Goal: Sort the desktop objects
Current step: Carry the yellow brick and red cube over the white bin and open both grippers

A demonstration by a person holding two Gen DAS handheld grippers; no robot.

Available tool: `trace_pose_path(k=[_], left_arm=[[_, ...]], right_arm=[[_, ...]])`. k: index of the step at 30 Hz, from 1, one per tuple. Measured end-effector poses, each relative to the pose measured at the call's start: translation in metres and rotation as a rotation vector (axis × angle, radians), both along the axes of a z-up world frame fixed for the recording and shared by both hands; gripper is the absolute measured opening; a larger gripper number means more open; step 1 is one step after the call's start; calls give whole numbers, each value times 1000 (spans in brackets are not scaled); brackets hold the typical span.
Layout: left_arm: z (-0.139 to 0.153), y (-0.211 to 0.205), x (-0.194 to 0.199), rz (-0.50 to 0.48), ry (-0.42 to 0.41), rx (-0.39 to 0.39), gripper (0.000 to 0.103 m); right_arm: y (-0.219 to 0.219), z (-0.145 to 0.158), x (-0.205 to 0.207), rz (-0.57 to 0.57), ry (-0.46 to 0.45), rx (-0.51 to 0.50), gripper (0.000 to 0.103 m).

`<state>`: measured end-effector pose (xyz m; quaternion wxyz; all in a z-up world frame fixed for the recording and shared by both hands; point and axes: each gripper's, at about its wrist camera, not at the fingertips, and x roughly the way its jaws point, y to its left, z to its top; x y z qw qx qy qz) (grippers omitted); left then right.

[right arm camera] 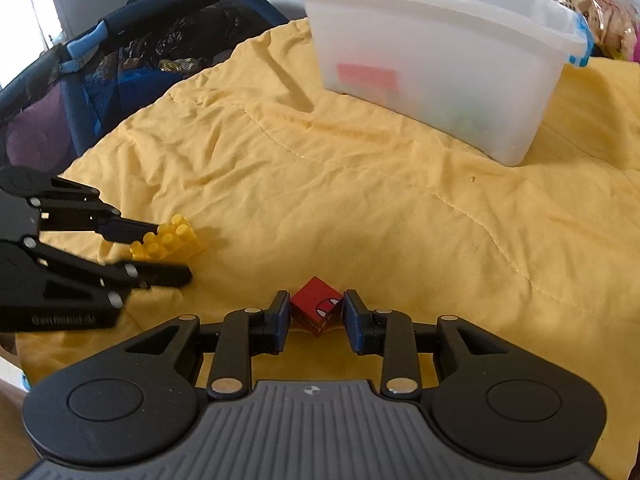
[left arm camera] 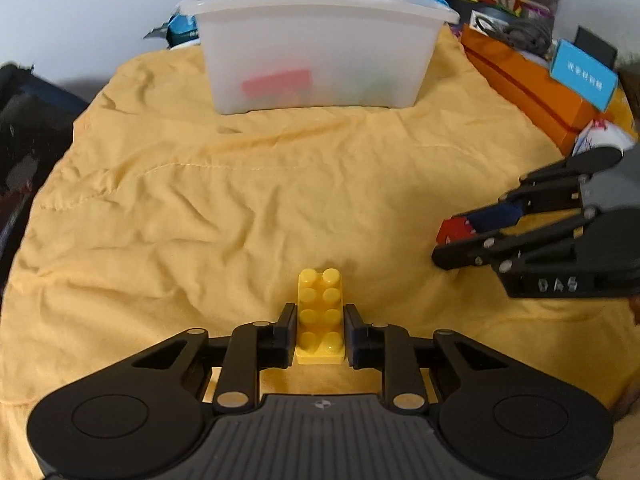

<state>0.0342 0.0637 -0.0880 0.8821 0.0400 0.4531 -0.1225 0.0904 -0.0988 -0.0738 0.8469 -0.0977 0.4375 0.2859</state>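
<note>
Nearest the white plastic bin's (left arm camera: 316, 40) opposite end of the yellow quilted cloth (left arm camera: 224, 208), the left hand-held gripper (left arm camera: 319, 330) is closing its pads on the long sides of a yellow studded building brick (left arm camera: 320, 312), which is sitting studs-up on the cloth well in front of the bin; the pads look to be pressing on it, though only the rear half of the brick is lying between them. To the right of that brick, equally far from the bin, the right hand-held gripper (right arm camera: 315, 314) is bracketing a small red printed cube (right arm camera: 316, 310) that is standing cornerwise on the cloth; the pads are meeting its corners rather than flat faces, and I cannot tell for sure whether they are squeezing it or only touching. Farther off, the bin is standing at the far edge of the cloth, with a red block (left arm camera: 276, 84) and some greenish pieces showing dimly through its wall. Behind the bin, an orange box (left arm camera: 524, 88) and loose clutter are crowding the tabletop. Judging from this, the cube is the likelier trouble: gripped on its corners, it could twist and pop out during a lift. The brick, held toward one end, could tip forward and slip, and the soft wrinkled cloth could snag a fingertip.
</note>
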Motion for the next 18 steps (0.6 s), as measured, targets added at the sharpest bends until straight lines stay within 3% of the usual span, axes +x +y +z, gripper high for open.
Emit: trace_pose_path(k=[4,8,14,18], left_arm=[[22,0,14,-12,-45,-14,27],[75,0,49,-35,-187,-26,27],[145,-10,118,-43,-408,9,27],[150,-25,172,-38,-422,18,27]], right_arm=[[5,3,-2,33,-21,-29,30],[8,25,10,25,-74,-2,30],[2,90,51,-34,-272,26,30],[-1,122,92,-109,-374,23,30]])
